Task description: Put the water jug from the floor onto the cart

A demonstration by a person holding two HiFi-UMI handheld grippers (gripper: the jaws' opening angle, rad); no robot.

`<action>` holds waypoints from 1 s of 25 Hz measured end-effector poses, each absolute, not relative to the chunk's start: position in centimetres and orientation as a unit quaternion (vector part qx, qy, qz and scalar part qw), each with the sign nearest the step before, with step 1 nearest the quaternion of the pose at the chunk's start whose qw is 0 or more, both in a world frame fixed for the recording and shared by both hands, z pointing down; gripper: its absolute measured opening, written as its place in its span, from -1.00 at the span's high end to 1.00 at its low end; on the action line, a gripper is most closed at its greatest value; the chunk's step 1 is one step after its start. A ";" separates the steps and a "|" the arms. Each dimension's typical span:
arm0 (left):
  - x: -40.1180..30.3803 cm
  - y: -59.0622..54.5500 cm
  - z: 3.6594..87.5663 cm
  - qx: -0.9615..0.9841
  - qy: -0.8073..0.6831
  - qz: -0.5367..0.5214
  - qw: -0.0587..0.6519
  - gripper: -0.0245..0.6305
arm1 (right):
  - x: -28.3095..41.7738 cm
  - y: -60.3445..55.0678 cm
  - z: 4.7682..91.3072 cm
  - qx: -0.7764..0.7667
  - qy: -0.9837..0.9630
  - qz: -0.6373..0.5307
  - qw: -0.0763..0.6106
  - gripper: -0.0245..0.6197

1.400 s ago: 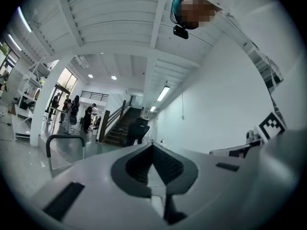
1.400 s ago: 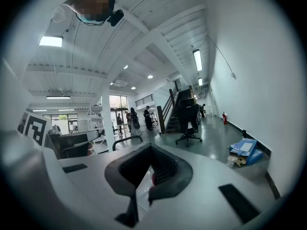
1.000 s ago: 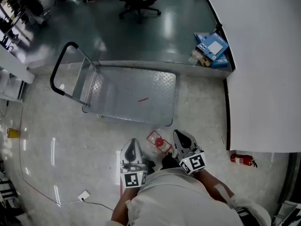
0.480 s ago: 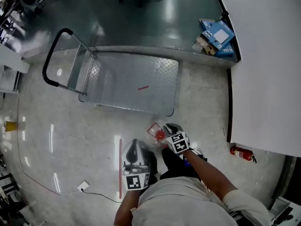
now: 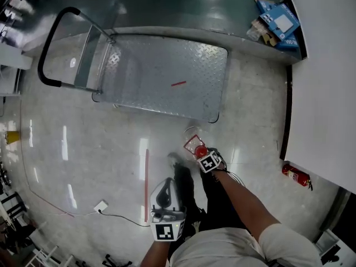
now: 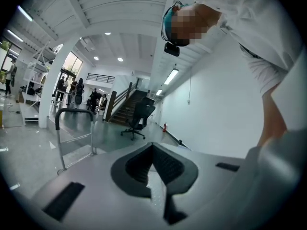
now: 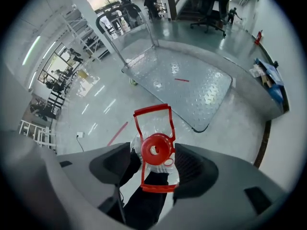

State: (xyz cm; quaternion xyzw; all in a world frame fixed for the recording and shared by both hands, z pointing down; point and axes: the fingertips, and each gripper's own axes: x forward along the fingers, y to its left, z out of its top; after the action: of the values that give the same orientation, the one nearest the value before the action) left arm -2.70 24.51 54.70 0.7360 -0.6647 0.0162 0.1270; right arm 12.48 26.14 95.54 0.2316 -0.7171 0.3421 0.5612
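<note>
The clear water jug (image 5: 196, 147) with a red cap and red handle stands on the floor just in front of the cart's near edge. My right gripper (image 5: 204, 156) points steeply down over it. In the right gripper view the jug's red cap (image 7: 156, 150) sits between the opening jaws of the right gripper (image 7: 156, 161), and the pads stand apart from it. The steel platform cart (image 5: 167, 71) is bare, its black push handle (image 5: 47, 49) at the left. My left gripper (image 5: 165, 182) hangs lower left of the jug with nothing in it; the left gripper (image 6: 153, 147) has its pads together.
A red fire extinguisher (image 5: 296, 176) lies by the white wall (image 5: 328, 82) at the right. Blue boxes (image 5: 278, 21) sit at the far right corner. A red floor stripe (image 5: 146, 177) and a cable with a white socket (image 5: 100, 206) lie to the left. An office chair (image 6: 141, 119) stands beyond the cart.
My right gripper has dropped from chest height down onto the jug and tipped to point downward. The left gripper has sunk a little. The view has shifted as the person bent.
</note>
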 end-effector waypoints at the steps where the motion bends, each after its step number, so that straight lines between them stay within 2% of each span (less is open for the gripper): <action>1: -3.0 24.6 55.2 0.733 -0.667 0.018 0.130 0.92 | 12.6 26.3 96.5 0.234 -0.711 0.345 0.567 0.07; 8: -3.9 25.3 57.5 0.725 -0.672 0.027 0.149 0.92 | 12.8 27.0 100.9 0.239 -0.692 0.348 0.586 0.07; 16: -3.7 26.7 59.5 0.724 -0.666 0.031 0.177 0.92 | 12.1 27.1 101.7 0.242 -0.705 0.348 0.569 0.03; 25: -5.9 26.6 56.8 0.718 -0.678 -0.005 0.156 0.92 | 11.3 25.8 95.2 0.224 -0.685 0.361 0.591 0.05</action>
State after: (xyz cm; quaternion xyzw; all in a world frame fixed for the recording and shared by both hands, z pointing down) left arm -5.90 26.61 56.80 0.7182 -0.6782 -0.0053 0.1555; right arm 11.28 25.80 95.25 0.2240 -0.6853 0.3611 0.5914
